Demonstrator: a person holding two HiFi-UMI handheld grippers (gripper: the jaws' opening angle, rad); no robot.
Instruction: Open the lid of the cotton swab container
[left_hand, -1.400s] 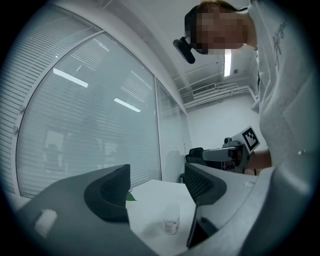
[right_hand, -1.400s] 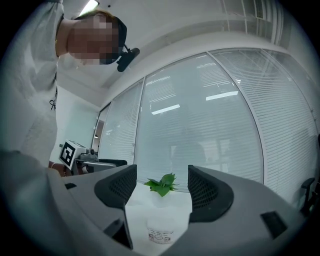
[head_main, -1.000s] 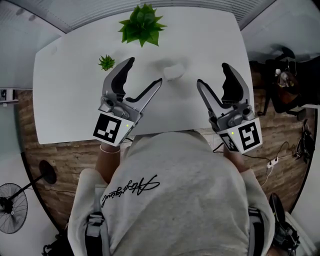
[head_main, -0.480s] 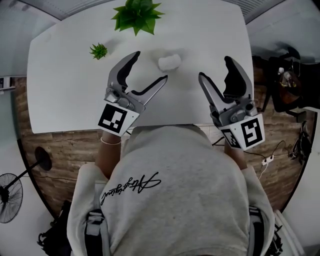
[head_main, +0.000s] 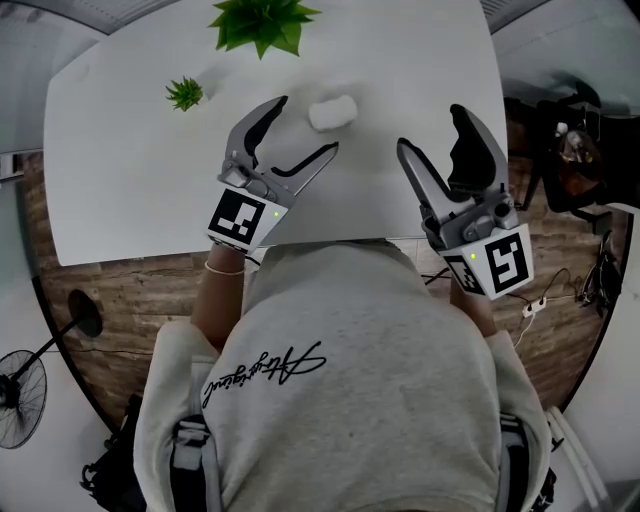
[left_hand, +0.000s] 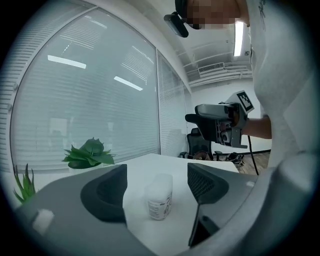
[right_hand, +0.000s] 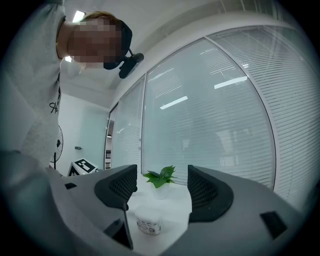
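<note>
jaws, left gripper (head_main: 302, 128): wide apart, just been opening; nothing clamped. the cotton swab container (head_main: 333, 110) shows in the gap in the left gripper view, but stands farther out on the table, clear of both pads.
jaws, right gripper (head_main: 433, 128): apart, nothing between the pads; in the right gripper view the container sits low, close to the left-hand jaw, out beyond it and untouched.
cotton swab container: small white tub with a printed label, upright on the white table (head_main: 130, 180), towards the far edge and near its middle; lid looks closed. it lies just ahead of the left gripper's tips and off to the left of the right gripper.
large potted plant (head_main: 260, 22): at the table's far edge, beyond the container.
small potted plant (head_main: 185, 93): towards the far left corner, well apart from the container.
grippers: both held over the near half of the table, marker cubes towards the person.
person: grey sweatshirt (head_main: 340, 380), standing at the near edge.
floor fan (head_main: 20, 390): on the wood floor, off the table's near left corner.
</note>
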